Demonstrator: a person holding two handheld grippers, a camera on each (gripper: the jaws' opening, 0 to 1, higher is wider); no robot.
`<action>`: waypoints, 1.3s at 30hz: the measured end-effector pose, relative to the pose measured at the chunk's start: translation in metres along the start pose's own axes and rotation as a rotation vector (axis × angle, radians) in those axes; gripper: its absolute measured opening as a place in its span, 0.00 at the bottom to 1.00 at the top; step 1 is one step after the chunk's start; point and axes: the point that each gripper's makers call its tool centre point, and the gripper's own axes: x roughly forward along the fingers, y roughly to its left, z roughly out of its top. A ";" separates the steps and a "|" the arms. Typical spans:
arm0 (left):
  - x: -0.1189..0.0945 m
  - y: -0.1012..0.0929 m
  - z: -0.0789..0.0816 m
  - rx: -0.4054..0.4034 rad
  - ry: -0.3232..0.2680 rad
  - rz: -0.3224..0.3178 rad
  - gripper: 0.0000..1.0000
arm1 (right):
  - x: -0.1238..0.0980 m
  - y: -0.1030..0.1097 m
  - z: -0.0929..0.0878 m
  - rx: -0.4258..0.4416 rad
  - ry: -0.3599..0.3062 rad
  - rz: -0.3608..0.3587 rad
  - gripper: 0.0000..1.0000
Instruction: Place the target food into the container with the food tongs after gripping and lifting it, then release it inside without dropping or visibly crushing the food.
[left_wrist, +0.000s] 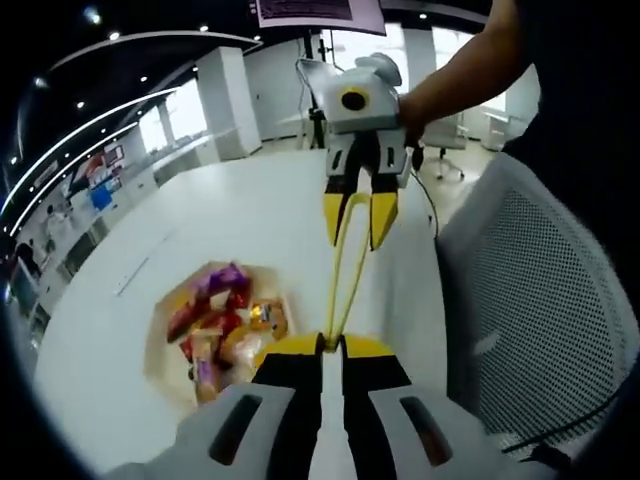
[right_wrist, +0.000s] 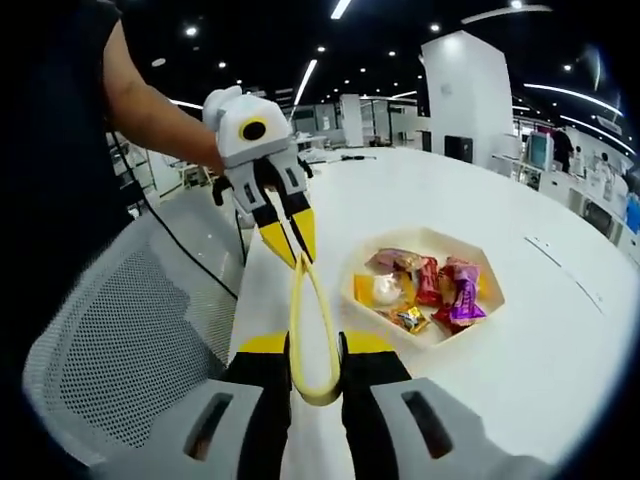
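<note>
While the left gripper (left_wrist: 333, 345) and right gripper (right_wrist: 300, 360) both clamped the yellow tongs (right_wrist: 310, 320) at lower centre, squeezing lightly over the snack tray (right_wrist: 425, 285) seemed wise.

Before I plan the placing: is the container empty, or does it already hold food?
Not empty: the container already holds several wrapped snacks.
</note>
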 end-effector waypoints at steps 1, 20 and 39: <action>0.002 0.000 -0.004 0.000 0.004 0.002 0.01 | 0.003 -0.001 -0.003 0.003 0.004 -0.001 0.17; 0.021 0.003 -0.057 0.002 0.094 -0.004 0.02 | 0.044 -0.008 -0.042 0.028 0.064 -0.029 0.18; 0.004 0.004 -0.066 -0.138 0.076 0.062 0.52 | 0.031 -0.008 -0.055 -0.016 0.169 -0.008 0.19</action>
